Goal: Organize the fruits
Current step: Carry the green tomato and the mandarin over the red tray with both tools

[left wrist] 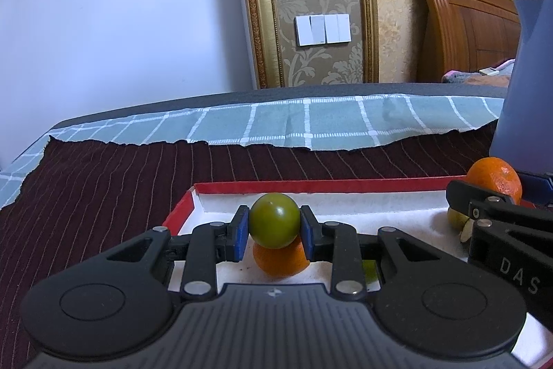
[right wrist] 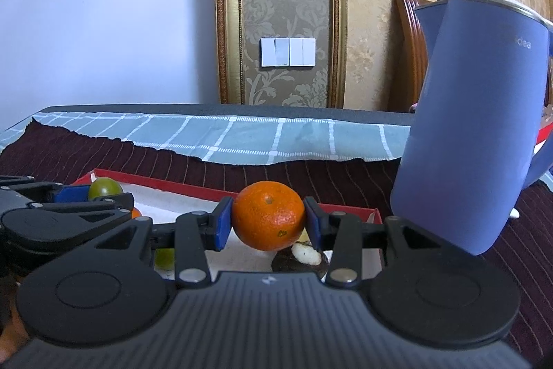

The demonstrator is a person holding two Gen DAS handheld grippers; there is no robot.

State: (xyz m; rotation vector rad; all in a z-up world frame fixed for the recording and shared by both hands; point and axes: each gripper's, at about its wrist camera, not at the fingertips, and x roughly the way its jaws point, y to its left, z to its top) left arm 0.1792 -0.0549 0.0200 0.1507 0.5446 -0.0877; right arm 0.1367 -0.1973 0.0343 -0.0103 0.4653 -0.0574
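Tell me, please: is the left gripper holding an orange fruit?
No, the left gripper is shut on a green fruit; the orange mandarin is in the right gripper.

Relative to the red-rimmed tray (left wrist: 311, 186): an orange fruit (left wrist: 280, 261) on its floor is half covered by the green fruit (left wrist: 274, 220) in front of it. A small green piece (left wrist: 370, 270) shows only as a sliver behind the left gripper (left wrist: 274, 232) linkage. At the tray's right end a pale cut fruit (left wrist: 458, 221) is mostly hidden by the right gripper (right wrist: 268, 225). Beyond the tray's far right corner, the blue jug (left wrist: 525, 85) is cut off by the picture's edge
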